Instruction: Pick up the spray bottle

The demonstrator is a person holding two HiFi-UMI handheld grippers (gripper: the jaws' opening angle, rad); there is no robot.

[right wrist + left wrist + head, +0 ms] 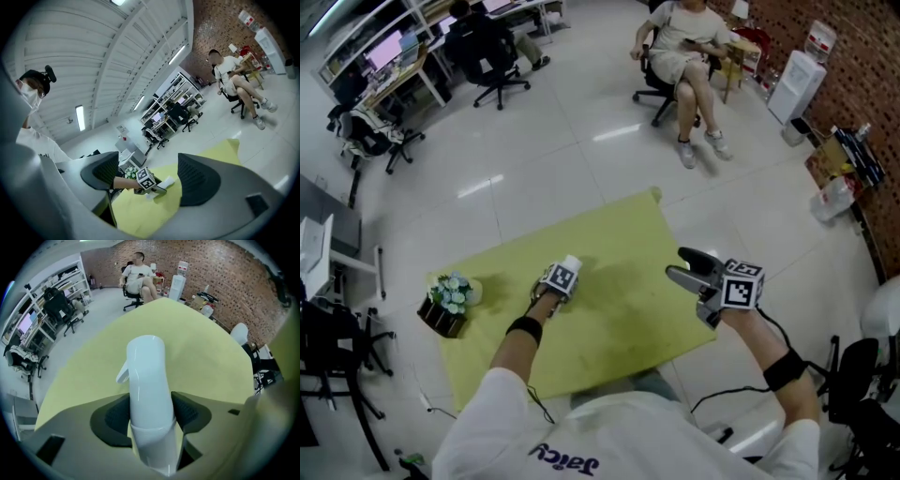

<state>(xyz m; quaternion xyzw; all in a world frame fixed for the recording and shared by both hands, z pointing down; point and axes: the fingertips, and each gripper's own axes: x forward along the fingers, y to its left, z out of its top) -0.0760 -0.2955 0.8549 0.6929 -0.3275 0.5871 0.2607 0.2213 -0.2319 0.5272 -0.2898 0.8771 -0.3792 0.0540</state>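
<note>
A white spray bottle (146, 380) stands on the yellow table (609, 319), its nozzle (571, 263) showing just beyond my left gripper (560, 278). That gripper points straight down over the bottle. In the left gripper view the dark pads (187, 412) sit against both sides of the bottle's neck, so the left gripper (151, 411) is shut on it. My right gripper (677, 263) hangs level above the table's right part, open, with nothing between its fingers. In the right gripper view the right gripper (149, 176) faces across the table to the bottle (168, 181).
A small plant in a dark pot (450, 302) stands at the table's left corner. A person sits on an office chair (684, 56) across the floor. Desks with chairs (487, 47) are at far left, a water dispenser (795, 84) at far right.
</note>
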